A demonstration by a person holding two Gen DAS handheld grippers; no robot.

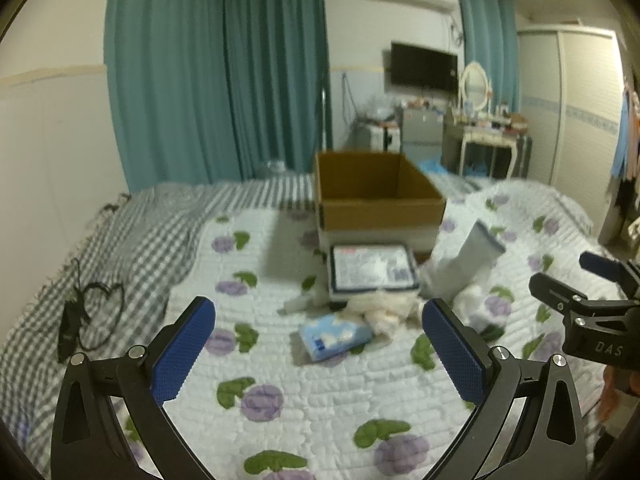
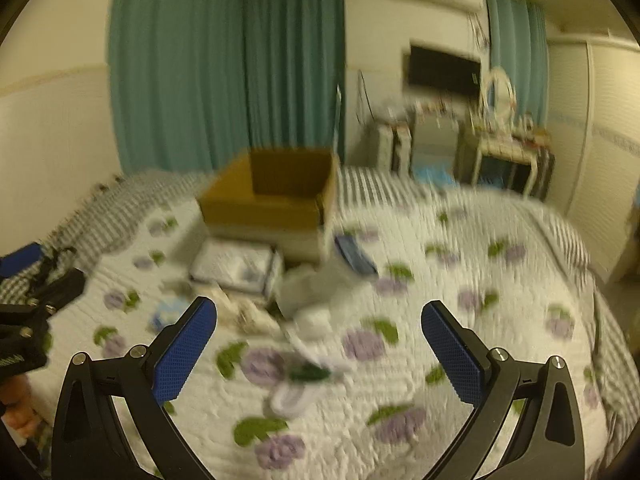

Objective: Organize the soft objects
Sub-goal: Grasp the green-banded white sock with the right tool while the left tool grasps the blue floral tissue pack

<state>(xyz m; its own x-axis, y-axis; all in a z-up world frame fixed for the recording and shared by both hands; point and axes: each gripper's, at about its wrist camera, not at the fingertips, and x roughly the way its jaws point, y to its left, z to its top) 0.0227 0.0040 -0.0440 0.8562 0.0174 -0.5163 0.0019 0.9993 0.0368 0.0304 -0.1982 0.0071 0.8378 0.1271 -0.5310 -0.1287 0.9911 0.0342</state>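
An open brown cardboard box (image 1: 376, 192) (image 2: 272, 200) stands on the bed. In front of it lie a flat white packet with printed text (image 1: 372, 270) (image 2: 234, 266), a blue tissue pack (image 1: 334, 336) (image 2: 168, 314), a cream crumpled soft item (image 1: 384, 312), a grey and white sock (image 1: 460, 264) and white soft pieces (image 2: 316, 312). My left gripper (image 1: 318, 354) is open above the quilt, just short of the tissue pack. My right gripper (image 2: 318, 354) is open too, with a white looped item (image 2: 290, 398) between its fingers' span below. The right wrist view is blurred.
The floral white quilt (image 1: 304, 412) covers a grey checked sheet (image 1: 120, 248). A black cable (image 1: 92, 312) lies at the left. Teal curtains, a wall TV, a dressing table and a wardrobe stand beyond the bed. The other gripper shows at each view's edge.
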